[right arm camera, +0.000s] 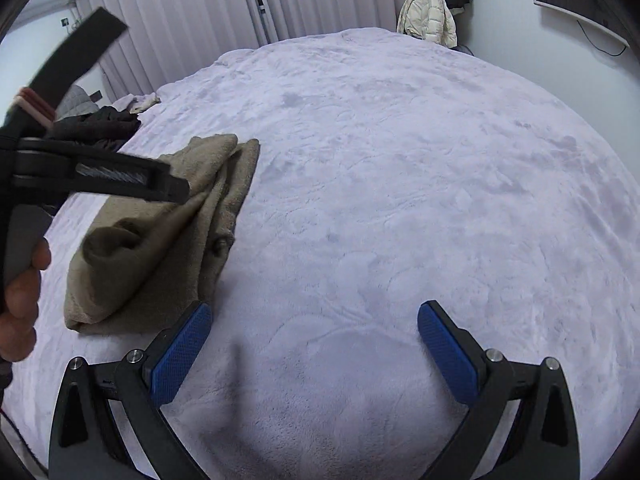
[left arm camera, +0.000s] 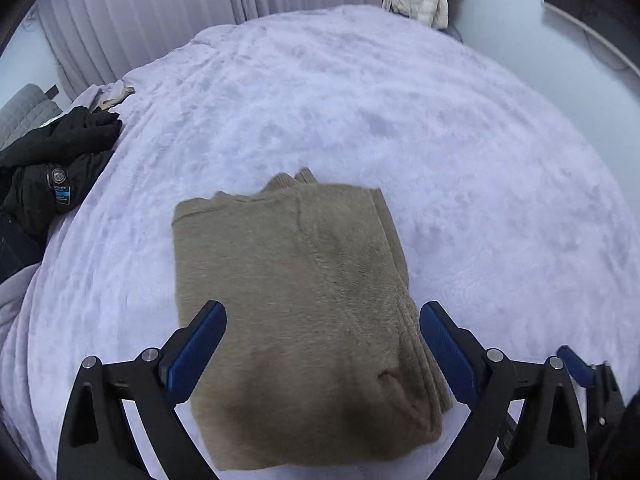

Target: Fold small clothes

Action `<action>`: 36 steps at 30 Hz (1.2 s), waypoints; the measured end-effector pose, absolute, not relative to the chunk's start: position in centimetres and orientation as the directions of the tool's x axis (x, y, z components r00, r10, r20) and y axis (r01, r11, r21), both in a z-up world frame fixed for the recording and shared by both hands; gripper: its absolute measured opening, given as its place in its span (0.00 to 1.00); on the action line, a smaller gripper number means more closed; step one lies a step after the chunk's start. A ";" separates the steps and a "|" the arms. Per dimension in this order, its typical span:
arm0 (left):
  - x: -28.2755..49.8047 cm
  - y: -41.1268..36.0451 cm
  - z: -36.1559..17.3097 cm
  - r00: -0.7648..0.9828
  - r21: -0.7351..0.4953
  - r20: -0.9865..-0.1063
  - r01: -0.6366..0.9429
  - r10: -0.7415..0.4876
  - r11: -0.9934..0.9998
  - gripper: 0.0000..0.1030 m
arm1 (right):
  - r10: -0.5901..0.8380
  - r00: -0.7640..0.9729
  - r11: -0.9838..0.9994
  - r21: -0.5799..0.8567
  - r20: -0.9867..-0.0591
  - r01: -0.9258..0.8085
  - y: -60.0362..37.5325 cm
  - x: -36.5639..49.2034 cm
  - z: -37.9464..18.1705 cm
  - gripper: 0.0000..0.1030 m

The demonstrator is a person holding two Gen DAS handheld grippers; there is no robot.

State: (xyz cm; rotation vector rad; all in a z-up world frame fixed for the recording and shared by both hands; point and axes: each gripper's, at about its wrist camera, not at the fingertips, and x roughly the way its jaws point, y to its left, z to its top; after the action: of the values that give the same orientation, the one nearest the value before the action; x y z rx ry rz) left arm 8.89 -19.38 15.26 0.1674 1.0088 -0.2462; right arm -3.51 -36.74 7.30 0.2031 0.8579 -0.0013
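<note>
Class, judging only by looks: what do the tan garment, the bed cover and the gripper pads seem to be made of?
Tan garment: probably knitted wool or a similar yarn; matt, fuzzy nap, ribbed edge.
Bed cover: seemingly plush fleece; soft pale lilac pile that keeps brush marks.
Gripper pads: likely rubber or textured plastic; blue, with a fine dimpled grid. Which one, the look leaves open.
</note>
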 end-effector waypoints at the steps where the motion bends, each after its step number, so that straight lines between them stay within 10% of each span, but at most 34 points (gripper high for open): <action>1: 8.3 -17.6 16.3 0.528 -0.010 -0.834 0.274 -0.159 0.962 0.95 | 0.105 0.661 0.979 0.194 -0.743 0.063 -36.5 -3.6 7.7 1.00; 10: 5.4 -7.7 9.8 0.518 0.079 -0.855 0.145 -0.008 0.986 0.95 | 0.526 0.624 0.819 0.541 -0.578 -0.191 -32.7 -2.5 10.3 0.99; 20: 1.1 -7.0 4.2 0.536 0.176 -0.844 0.242 0.020 0.954 0.95 | 0.551 0.518 0.830 0.492 -0.654 -0.263 -28.3 2.1 9.1 0.90; 22: 2.0 -6.2 3.1 0.500 0.148 -0.866 0.238 0.010 0.960 0.95 | 0.528 0.458 0.849 0.448 -0.715 -0.280 -26.9 3.4 7.7 0.58; 23: 2.4 -5.6 3.0 0.485 0.103 -0.874 0.229 -0.022 0.968 0.95 | 0.490 0.431 0.871 0.409 -0.758 -0.271 -26.5 4.0 7.1 0.16; 36: 1.7 -3.3 1.7 0.402 -0.016 -0.910 0.214 -0.103 0.977 0.95 | 0.481 0.454 0.876 0.430 -0.750 -0.219 -30.4 3.3 3.4 0.10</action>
State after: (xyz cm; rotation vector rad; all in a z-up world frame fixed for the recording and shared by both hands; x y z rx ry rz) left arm 1.70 -3.32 1.70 0.1086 1.1404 -0.2008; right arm 3.34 -30.38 3.40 0.2890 1.0125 0.4393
